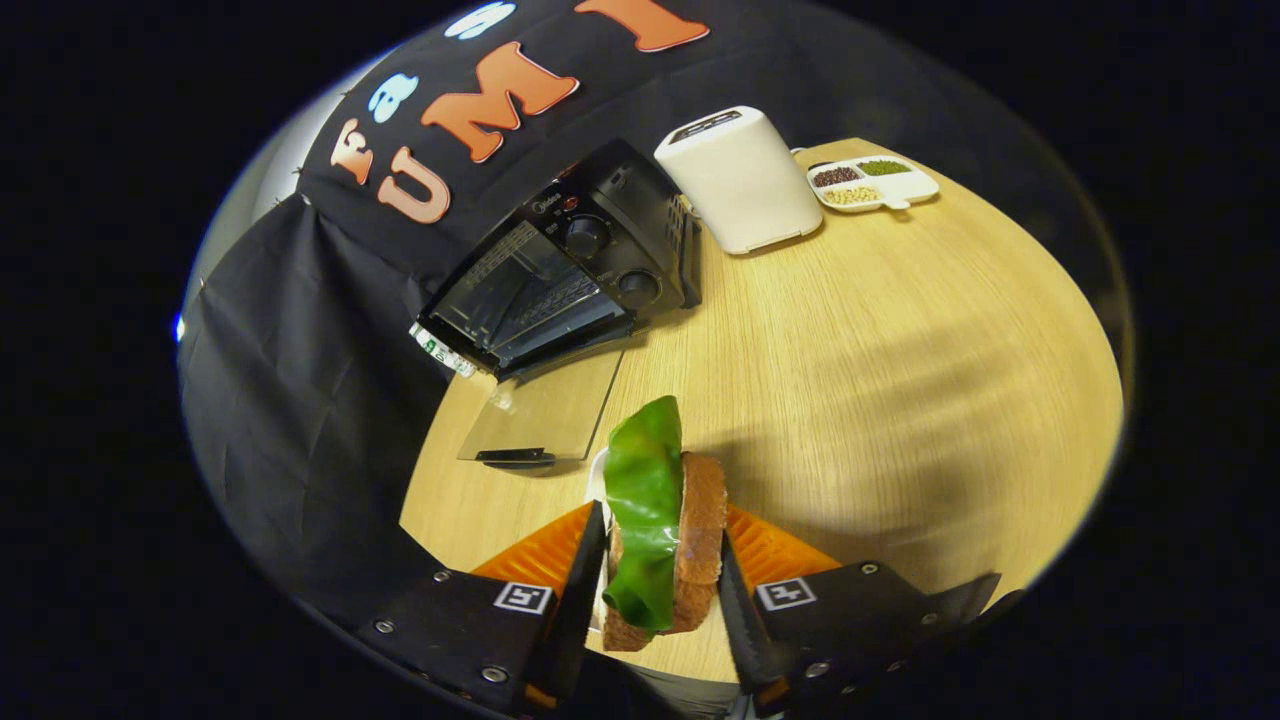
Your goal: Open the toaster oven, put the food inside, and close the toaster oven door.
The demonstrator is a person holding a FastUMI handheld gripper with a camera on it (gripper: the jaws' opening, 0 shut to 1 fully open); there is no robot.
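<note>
While the gripper (660,575) was closed on the sandwich (662,530), both fingers pressed its sides: green lettuce leaf one face, brown bread the other. It was held upright above the desk (880,340), near edge. Toaster oven (570,260): black, far-left corner, glass door (545,410) folded down flat, open. Beside it, a white box (742,180) and divided dish (872,183).

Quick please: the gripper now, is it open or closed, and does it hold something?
Gripper: closed on the sandwich, bread with a green leaf, both fingers pressing its sides, held above the table in front of the open toaster oven.
</note>
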